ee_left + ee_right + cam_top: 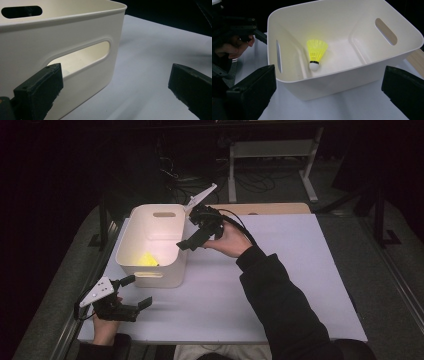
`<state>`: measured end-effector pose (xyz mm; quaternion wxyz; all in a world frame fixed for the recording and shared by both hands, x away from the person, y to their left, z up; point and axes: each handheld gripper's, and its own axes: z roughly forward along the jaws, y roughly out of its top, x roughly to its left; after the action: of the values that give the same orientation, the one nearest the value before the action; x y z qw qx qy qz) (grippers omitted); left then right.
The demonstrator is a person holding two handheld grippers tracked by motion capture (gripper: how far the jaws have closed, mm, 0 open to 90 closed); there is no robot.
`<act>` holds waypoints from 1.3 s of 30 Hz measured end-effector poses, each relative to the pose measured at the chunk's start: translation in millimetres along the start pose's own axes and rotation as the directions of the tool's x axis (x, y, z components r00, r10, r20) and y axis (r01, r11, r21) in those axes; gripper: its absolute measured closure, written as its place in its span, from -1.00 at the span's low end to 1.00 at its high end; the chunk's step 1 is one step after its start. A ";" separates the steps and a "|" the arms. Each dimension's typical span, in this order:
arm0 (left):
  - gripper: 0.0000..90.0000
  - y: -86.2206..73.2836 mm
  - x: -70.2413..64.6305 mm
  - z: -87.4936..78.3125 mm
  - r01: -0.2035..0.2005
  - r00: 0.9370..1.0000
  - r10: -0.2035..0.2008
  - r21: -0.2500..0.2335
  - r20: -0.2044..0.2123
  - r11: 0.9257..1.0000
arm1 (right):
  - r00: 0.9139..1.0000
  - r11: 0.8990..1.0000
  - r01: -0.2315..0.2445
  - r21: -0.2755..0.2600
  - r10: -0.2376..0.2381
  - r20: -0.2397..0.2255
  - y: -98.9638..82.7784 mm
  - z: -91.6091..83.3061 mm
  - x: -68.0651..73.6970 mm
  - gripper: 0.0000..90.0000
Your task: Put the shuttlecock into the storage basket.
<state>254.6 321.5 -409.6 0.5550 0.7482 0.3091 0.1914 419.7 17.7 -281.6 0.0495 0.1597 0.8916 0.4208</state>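
Observation:
A white plastic bin [170, 272] with slot handles stands on the left half of the table. Inside it a yellow shuttlecock [146, 259] lies on the floor, its white cork toward the near wall; the right gripper view has the shuttlecock [316, 53] inside the bin [342, 75]. My right gripper [189, 232] hovers beside the bin's right rim, open, and its wide-apart jaws [329, 95] hold nothing. My left gripper [136, 291] rests low at the front left corner of the bin, also open and empty [115, 92], facing the bin's slotted wall [75, 37].
The white tabletop [280, 270] stretches to the right of the bin. A wooden board [270, 208] lies along the far edge. Beyond it are a white frame [270, 150] and cables on the dark floor. The other hand with its gripper [237, 32] appears past the bin.

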 end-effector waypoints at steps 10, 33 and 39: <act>-1.00 -0.1 -0.1 0.1 0.001 1.000 -0.001 0.002 0.000 1.000 | 1.000 1.000 -0.011 -0.025 0.011 0.022 -11.1 -12.1 -1.5 -1.00; -1.00 -0.3 -0.2 0.4 0.001 1.000 -0.001 0.008 -0.003 1.000 | 0.998 0.999 -0.023 -0.046 0.026 0.060 -31.9 -29.6 -4.3 -1.00; -1.00 -0.5 -0.3 0.3 0.001 1.000 -0.001 0.010 -0.003 1.000 | 0.997 0.998 -0.027 -0.058 0.031 0.071 -39.8 -38.1 -4.8 -1.00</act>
<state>254.5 321.2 -410.1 0.5510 0.7504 0.3113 0.1909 406.1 -35.6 -287.9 0.0799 0.1861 0.8744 0.4409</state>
